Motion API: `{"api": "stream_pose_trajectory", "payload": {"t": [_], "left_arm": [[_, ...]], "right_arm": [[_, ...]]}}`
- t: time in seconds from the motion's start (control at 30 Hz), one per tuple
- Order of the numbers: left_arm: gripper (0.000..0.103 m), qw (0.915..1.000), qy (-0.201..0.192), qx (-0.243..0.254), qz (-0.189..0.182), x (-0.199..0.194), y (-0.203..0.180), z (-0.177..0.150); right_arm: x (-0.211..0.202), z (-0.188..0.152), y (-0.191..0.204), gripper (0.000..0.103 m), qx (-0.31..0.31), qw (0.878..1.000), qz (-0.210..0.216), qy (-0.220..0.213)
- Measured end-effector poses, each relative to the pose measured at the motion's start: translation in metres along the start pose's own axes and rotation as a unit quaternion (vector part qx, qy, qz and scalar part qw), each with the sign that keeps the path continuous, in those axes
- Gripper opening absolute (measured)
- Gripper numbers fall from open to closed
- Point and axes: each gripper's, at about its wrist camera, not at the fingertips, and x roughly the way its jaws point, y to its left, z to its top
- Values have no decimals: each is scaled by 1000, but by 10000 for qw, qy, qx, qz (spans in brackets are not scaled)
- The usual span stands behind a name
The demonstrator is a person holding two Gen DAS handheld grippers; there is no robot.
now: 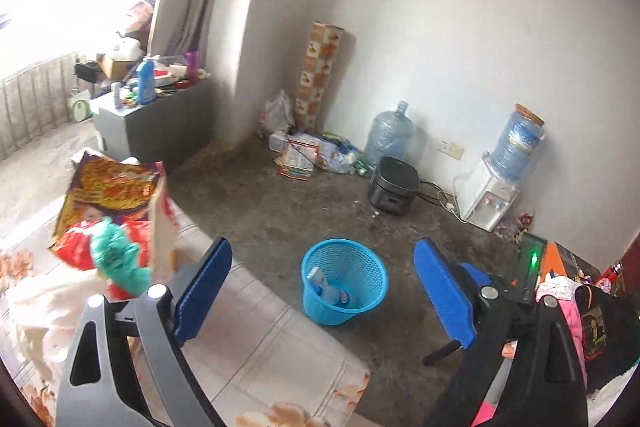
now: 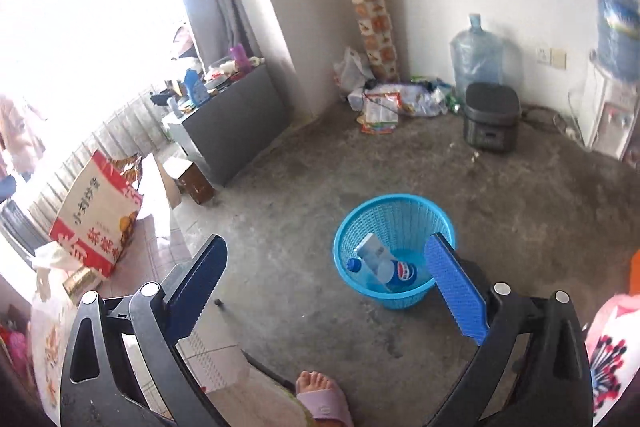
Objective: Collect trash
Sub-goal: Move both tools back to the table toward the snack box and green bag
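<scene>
A blue mesh waste basket (image 1: 362, 261) stands on the concrete floor; it also shows in the right wrist view (image 2: 394, 217). In it lie a Pepsi bottle (image 2: 396, 273) and a clear plastic bottle (image 2: 370, 251). My left gripper (image 1: 324, 291) is open and empty, held above the bed edge, with the basket seen between its fingers. My right gripper (image 2: 332, 287) is open and empty above the floor, its right finger (image 2: 456, 291) overlapping the basket's rim. A red and yellow snack bag (image 1: 114, 195) and a green crumpled wrapper (image 1: 118, 253) lie on the bed at left.
A red and white carton (image 2: 98, 217) stands on the bed. A litter pile (image 2: 394, 103) lies in the far corner beside a patterned roll (image 2: 374, 23). A water jug (image 2: 476, 53), a black cooker (image 2: 492, 123) and a water dispenser (image 1: 490, 197) line the wall. A sandalled foot (image 2: 320, 393) is below.
</scene>
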Motion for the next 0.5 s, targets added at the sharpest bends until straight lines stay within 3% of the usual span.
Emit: {"api": "stream_pose_trajectory", "payload": {"t": [0.17, 0.27, 0.37, 0.5], "left_arm": [[96, 9962, -425, -434, 617, -66, 49, -31], [96, 9903, -563, -628, 1100, -99, 79, -51], [96, 9834, -600, -800, 1517, -120, 102, -69], [96, 9767, -525, -1084, 1774, -128, 127, -88]], "right_arm": [[-10, -7, 46, 95, -991, 9951, -12, 49], [-22, -14, 77, 95, -1701, 9851, -28, -238], [-28, -16, 99, 95, -1941, 9799, 339, -322], [-24, -12, 126, 95, -1801, 9784, 1008, -82]]}}
